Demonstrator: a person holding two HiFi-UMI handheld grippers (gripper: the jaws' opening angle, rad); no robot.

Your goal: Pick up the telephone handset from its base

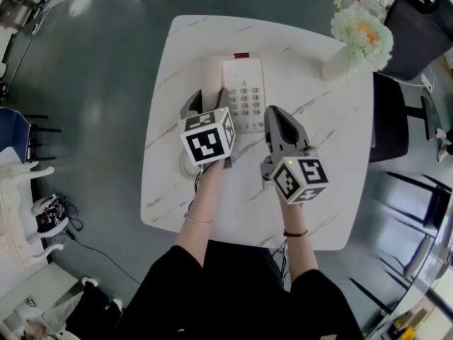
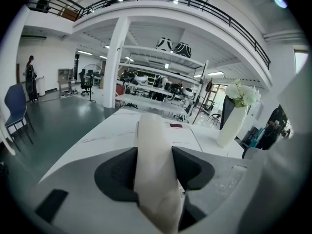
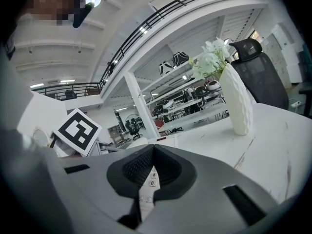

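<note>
A white telephone base (image 1: 244, 94) with a grey keypad lies on the marble table (image 1: 325, 190). Its cream handset (image 1: 211, 75) lies along the base's left side. My left gripper (image 1: 208, 99) straddles the handset's near half. In the left gripper view both dark pads press the sides of the handset (image 2: 152, 140), so my left gripper (image 2: 153, 149) is shut on it. My right gripper (image 1: 273, 112) rests just right of the base with its jaws together. In the right gripper view, keypad buttons (image 3: 150, 179) show below the closed right gripper (image 3: 153, 149).
A white vase (image 1: 340, 62) of pale flowers (image 1: 362, 34) stands at the table's far right corner. A black chair (image 1: 417, 27) is beyond it. The phone's cord (image 1: 185, 164) curls on the table left of my left hand. Grey floor surrounds the table.
</note>
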